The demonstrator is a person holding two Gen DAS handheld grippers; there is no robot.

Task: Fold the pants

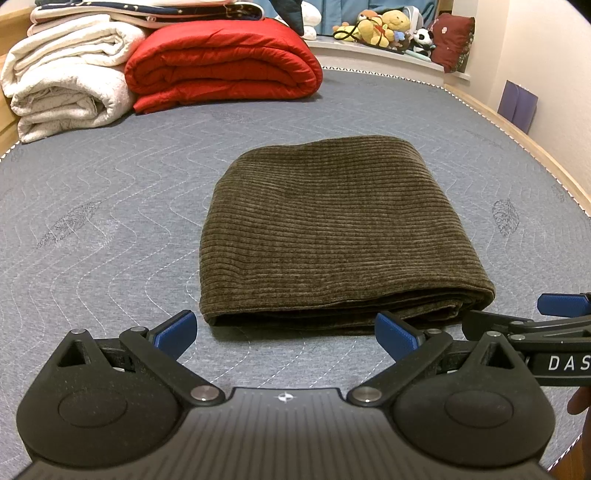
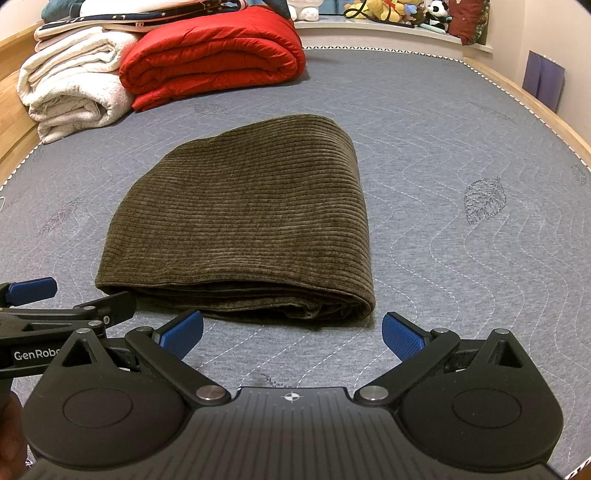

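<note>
Olive-brown corduroy pants (image 1: 332, 229) lie folded into a compact rectangle on the grey quilted mattress (image 1: 110, 221), layered edges facing me. They also show in the right wrist view (image 2: 243, 218). My left gripper (image 1: 286, 334) is open and empty, just short of the pants' near edge. My right gripper (image 2: 293, 334) is open and empty, also just short of the near edge, toward its right corner. Each gripper shows at the side of the other's view: the right gripper (image 1: 554, 314) at the right, the left gripper (image 2: 44, 299) at the left.
A folded red quilt (image 1: 221, 62) and rolled white blankets (image 1: 66, 81) lie at the far left of the mattress. Stuffed toys (image 1: 388, 26) and a dark red pillow (image 1: 454, 40) sit on a ledge behind. A wooden bed frame (image 1: 535, 147) runs along the right.
</note>
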